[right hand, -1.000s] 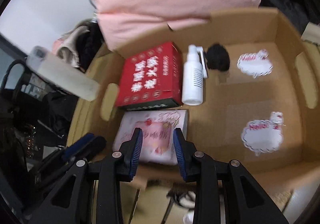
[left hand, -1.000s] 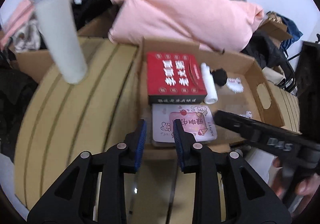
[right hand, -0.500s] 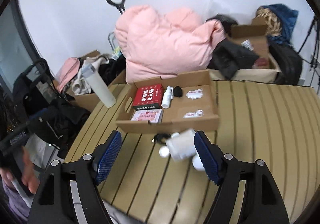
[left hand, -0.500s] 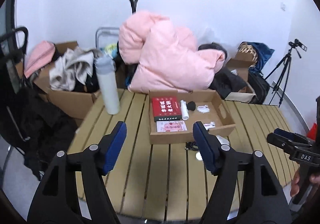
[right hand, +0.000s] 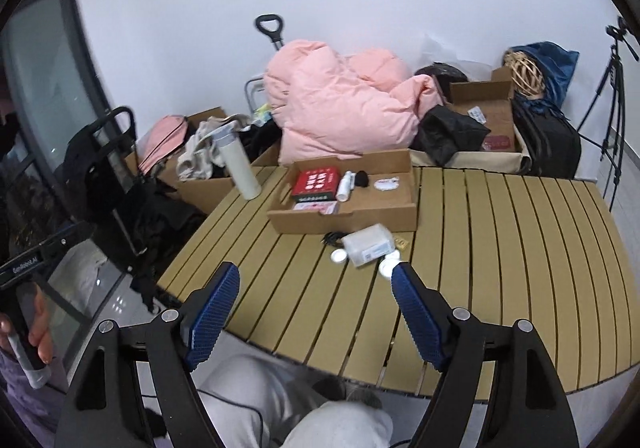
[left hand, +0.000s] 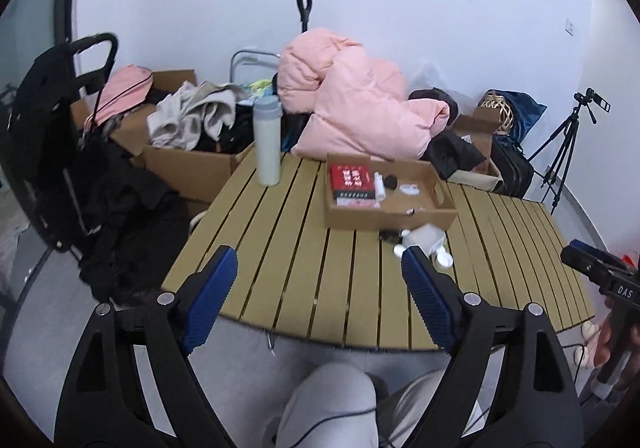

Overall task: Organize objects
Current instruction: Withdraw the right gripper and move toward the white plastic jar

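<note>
At nine o'clock of the right wrist view the person's left hand (right hand: 34, 332) grips the left gripper's handle, whose label is too small to read. From its own camera the left gripper (left hand: 318, 296) is over the table's near edge, its blue pads still spreading wide with only bare slats between them. The wooden slat table (left hand: 296, 280) has open room across its near and left parts, with the curved front edge at six o'clock just above the person's grey-clad knee (left hand: 332, 404).

At eleven o'clock on the table stands an upright white bottle (left hand: 267, 139), close to the far left edge. Past twelve o'clock sits the shallow cardboard box (left hand: 390, 213); inside, at its left end, lies a red box (left hand: 351, 180) with white writing that cannot be made out, a pink printed card (right hand: 316, 206) just in front of it, and a white spray bottle (left hand: 379, 185) and a small black item (left hand: 390, 181) beside it.

Just outside the box's front wall lie a white labelled container (right hand: 368, 244) on its side, its print unreadable, two white round lids (right hand: 338, 256) and a black tangle (right hand: 332, 238). The right gripper (right hand: 316, 310) hangs short of these, jaws opening wide and empty.

At three o'clock the handle of the right gripper reads "DAS". A pink quilt (left hand: 352, 107), cartons and a tripod (left hand: 568, 139) crowd the far side beyond the table.
</note>
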`<state>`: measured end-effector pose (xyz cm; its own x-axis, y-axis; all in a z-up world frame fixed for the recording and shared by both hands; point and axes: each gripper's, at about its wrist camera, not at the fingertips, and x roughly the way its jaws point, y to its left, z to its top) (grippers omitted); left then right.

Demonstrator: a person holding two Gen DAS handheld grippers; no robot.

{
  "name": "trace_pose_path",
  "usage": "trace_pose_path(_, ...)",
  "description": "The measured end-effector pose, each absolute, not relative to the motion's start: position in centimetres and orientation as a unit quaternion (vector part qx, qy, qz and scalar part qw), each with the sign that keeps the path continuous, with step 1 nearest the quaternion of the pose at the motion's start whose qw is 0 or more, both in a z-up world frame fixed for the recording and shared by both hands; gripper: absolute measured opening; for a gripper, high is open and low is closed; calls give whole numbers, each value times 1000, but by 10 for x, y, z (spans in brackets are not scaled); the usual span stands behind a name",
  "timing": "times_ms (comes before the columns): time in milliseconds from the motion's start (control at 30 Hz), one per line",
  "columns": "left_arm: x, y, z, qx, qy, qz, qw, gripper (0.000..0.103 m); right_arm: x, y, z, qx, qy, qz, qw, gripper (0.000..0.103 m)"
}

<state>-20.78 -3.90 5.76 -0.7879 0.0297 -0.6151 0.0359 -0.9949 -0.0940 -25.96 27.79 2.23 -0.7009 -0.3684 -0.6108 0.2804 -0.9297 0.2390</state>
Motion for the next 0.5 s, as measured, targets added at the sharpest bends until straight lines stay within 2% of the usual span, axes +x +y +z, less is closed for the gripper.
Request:
trace_pose_path(133,-187,-44,47,331,55,-942,27,86,-250,264,18,334,-36,-924,184,82)
trace_pose_path(200,-181,-47,41,329,52,-942,38,97,-247,256,13,321,-17,-929,181,82)
trace_pose_path(233,-180,-47,36,331,45,-941,48,98,-248,251,5,319,-9,-931,178,82)
trace_pose_path(500,-199,-33,-20,398,45,-916,31,98,-254,227,-49,359,33,-913,191,82)
